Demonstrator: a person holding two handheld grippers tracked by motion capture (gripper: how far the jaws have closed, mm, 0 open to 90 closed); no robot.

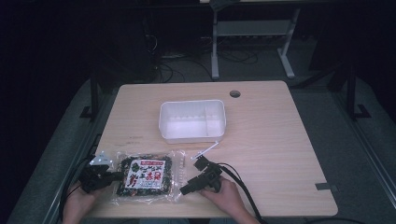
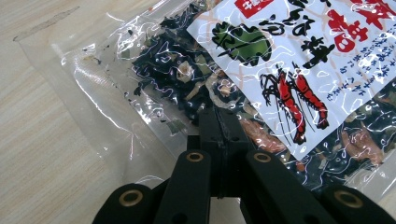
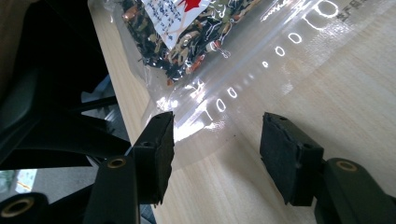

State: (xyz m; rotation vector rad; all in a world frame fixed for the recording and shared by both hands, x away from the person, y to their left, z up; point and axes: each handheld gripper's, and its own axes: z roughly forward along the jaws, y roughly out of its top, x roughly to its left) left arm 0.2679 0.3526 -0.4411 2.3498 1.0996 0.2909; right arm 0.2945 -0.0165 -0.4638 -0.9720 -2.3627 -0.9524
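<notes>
Left hand-held gripper: jaws pinched on the left edge of the bag.
Clear plastic bag of dark dried seaweed mix: flat at the light wooden counter's near edge; white label, red shrimp drawing, Japanese writing.
Right hand-held gripper: jaws spread, over the bag's clear right edge.

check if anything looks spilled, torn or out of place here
Nothing spilled or torn. The snack bag lies flat near the table's front edge, its near corner just over it. The white tub sits upright and empty, a thin white stick loose beside it.
</notes>
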